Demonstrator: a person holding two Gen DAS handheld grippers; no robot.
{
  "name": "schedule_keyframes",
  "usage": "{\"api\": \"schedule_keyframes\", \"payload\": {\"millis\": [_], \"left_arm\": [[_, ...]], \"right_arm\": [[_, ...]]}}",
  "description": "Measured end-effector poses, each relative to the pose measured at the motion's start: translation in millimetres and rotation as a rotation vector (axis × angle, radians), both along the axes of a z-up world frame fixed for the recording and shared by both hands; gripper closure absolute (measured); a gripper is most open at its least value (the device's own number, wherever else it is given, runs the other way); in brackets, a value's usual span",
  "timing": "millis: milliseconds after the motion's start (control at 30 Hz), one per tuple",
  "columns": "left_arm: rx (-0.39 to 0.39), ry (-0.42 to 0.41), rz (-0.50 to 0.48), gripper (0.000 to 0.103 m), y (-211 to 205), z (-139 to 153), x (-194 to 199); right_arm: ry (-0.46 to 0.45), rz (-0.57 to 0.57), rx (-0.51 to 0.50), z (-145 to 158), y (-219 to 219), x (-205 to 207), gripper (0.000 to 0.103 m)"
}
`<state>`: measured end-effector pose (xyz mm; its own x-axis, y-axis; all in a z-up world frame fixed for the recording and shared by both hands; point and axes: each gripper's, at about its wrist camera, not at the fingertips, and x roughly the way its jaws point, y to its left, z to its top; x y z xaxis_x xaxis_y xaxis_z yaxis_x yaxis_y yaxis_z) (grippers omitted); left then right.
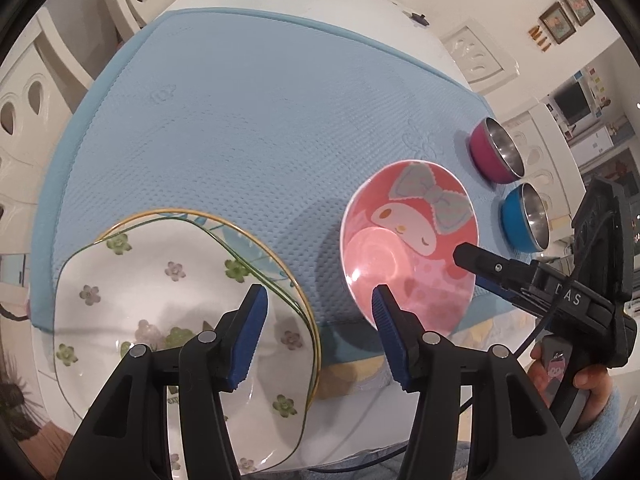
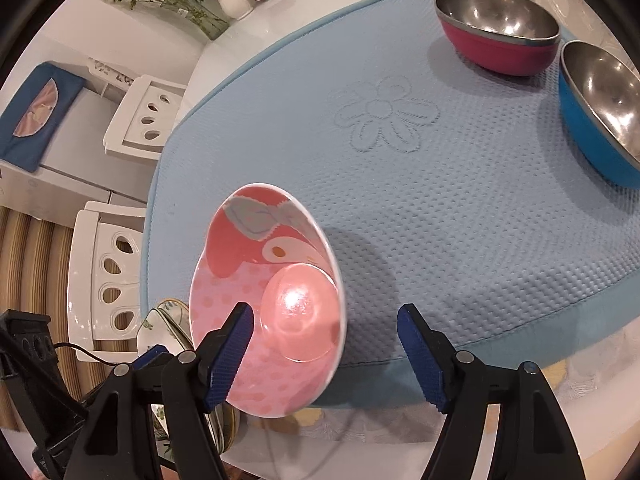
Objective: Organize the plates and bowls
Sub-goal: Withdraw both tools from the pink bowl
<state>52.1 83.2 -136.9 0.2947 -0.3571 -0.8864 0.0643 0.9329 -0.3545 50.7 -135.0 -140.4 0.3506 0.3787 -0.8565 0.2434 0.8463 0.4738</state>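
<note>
The pink bowl (image 2: 276,300) sits low in the frame on the blue mat (image 2: 440,200), with the right gripper (image 2: 326,348) jaws wide open around its near rim. The left gripper (image 1: 320,332) jaws are open too, holding nothing, just beside the flowered plates (image 1: 160,300) at lower left. A red bowl (image 2: 496,32) and a blue bowl (image 2: 600,120) wait at upper right.

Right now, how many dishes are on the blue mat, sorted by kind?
Flowered plates: 2, stacked, the lower one showing only as a gold rim
Pink cartoon plate: 1
Steel-lined bowls: 2, one magenta, one blue
Total: 5
</note>
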Motion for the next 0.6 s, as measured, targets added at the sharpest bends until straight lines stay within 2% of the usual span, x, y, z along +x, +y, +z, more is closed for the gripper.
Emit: {"api": "schedule_keyframes", "payload": {"millis": [233,500,600], "left_arm": [[-0.007,0.056,-0.024,0.047,-8.1,-12.1,11.3],[-0.018,-0.004,-0.026,0.046,-15.2,1.4,21.9],[-0.031,-0.002,-0.049,0.046,-23.2,1.0,27.1]], "right_arm": [[0.009,-0.009,-0.011,1.1,0.2,0.8,0.031],[-0.009,-0.091,-0.019,8.6,-22.6,-15.8,0.031],[-0.016,-0.131,-0.020,12.4,-35.1,-24.3,0.031]]}}
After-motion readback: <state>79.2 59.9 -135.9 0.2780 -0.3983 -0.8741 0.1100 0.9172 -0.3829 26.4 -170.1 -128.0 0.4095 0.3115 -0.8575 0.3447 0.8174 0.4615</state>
